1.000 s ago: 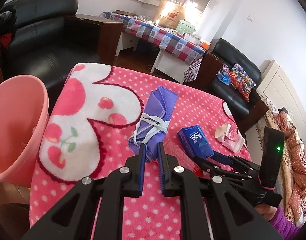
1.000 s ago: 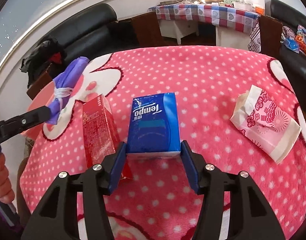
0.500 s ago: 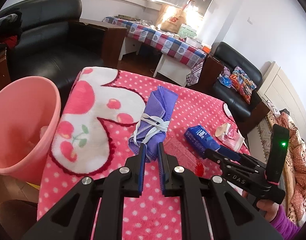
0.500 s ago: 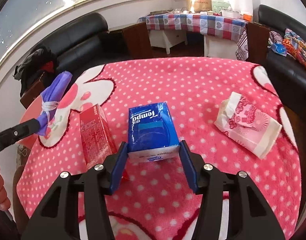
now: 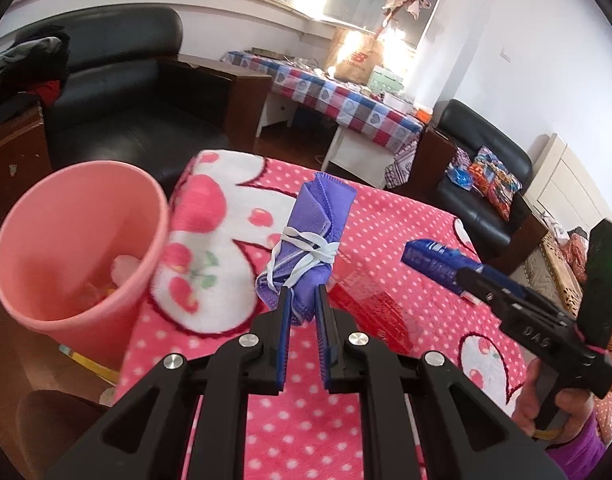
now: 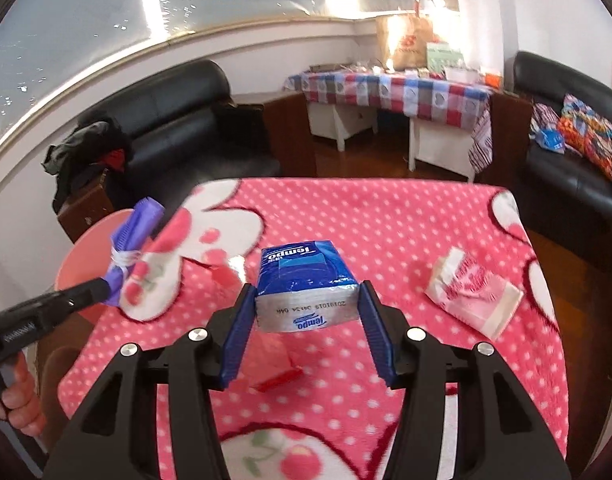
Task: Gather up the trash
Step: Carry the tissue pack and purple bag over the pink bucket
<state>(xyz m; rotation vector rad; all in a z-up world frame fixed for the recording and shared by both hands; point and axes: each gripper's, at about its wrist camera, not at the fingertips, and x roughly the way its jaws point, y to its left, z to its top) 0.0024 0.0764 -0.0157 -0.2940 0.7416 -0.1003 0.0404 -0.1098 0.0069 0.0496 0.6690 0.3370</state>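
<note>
Blurring hides the print on the one red carton (image 5: 362,304) lying on the bench (image 6: 386,216), half covered by the blue tissue pack (image 6: 306,280). That pack hangs clear above the bench, clamped in the right gripper (image 6: 306,312). Narrowly closed, the left gripper (image 5: 303,300) pinches one tied purple cloth bundle (image 5: 310,240) near the bench's left edge, beside one pink bin (image 5: 69,216), its contents indistinct. One pink paper bag (image 6: 472,292) lies apart, open bench around it.

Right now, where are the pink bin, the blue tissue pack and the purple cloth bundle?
pink bin (image 5: 85,308): left wrist view, on its outer wall.
blue tissue pack (image 6: 306,270): right wrist view, on its top face.
purple cloth bundle (image 5: 320,208): left wrist view, on the upper folded cloth.
</note>
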